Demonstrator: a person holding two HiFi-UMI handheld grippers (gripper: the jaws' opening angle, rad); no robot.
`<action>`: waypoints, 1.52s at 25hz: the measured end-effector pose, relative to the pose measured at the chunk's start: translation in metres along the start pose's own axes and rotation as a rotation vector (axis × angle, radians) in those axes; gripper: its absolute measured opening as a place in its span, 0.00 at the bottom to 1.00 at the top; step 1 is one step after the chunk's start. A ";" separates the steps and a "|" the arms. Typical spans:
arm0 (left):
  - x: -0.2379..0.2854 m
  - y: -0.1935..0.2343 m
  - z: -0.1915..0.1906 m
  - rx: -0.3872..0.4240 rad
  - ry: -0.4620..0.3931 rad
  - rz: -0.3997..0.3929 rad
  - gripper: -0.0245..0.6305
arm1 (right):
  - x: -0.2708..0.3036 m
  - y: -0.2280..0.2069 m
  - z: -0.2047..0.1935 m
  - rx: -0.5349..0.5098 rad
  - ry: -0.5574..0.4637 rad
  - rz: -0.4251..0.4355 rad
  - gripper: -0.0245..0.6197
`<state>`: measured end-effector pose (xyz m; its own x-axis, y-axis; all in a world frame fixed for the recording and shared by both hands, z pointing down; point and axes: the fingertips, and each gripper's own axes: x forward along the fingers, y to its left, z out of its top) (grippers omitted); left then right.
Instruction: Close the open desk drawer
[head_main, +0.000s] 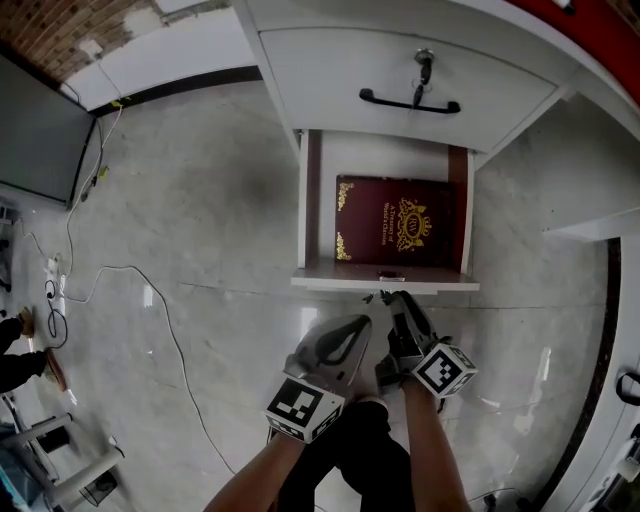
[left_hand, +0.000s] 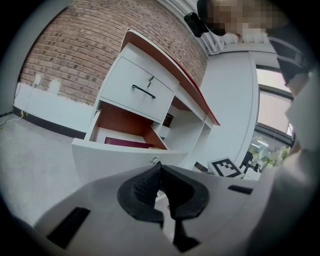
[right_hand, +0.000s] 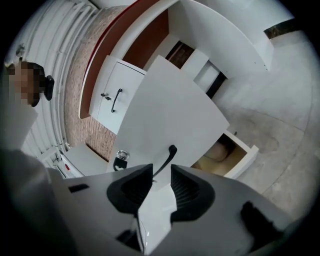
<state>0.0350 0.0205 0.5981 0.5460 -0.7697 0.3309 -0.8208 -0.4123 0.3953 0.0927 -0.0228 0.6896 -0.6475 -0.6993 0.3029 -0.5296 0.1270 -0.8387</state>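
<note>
so the left gripper (left_hand: 159, 169) has its jaws pinched together on nothing, the right gripper (right_hand: 161, 171) has its jaws apart right at the open drawer (head_main: 385, 284) and its black handle (right_hand: 168, 159), not clamping it, and that drawer's pulled out with a maroon book (head_main: 398, 222) inside, under the shut top drawer (head_main: 400, 70).

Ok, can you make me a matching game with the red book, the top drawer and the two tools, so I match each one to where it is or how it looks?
Things:
1. dark red hardcover book with gold print
2. white upper desk drawer
3. left tool
4. right tool

Places and states:
A. jaws apart
B. pushed shut
C. lying inside the open white lower drawer
D. jaws together

Right pairs: 1-C, 2-B, 3-D, 4-A.
</note>
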 end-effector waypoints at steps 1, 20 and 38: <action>0.000 0.002 0.000 0.002 -0.001 0.001 0.05 | 0.005 -0.001 0.000 0.009 -0.001 0.001 0.22; 0.000 0.017 -0.004 -0.023 0.035 -0.001 0.05 | 0.030 -0.002 0.008 0.168 -0.067 0.060 0.14; -0.006 0.011 0.021 -0.067 0.014 -0.001 0.05 | 0.025 0.023 0.027 0.244 -0.111 0.084 0.11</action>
<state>0.0187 0.0104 0.5826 0.5495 -0.7624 0.3418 -0.8073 -0.3791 0.4523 0.0789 -0.0565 0.6654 -0.6123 -0.7681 0.1876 -0.3200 0.0238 -0.9471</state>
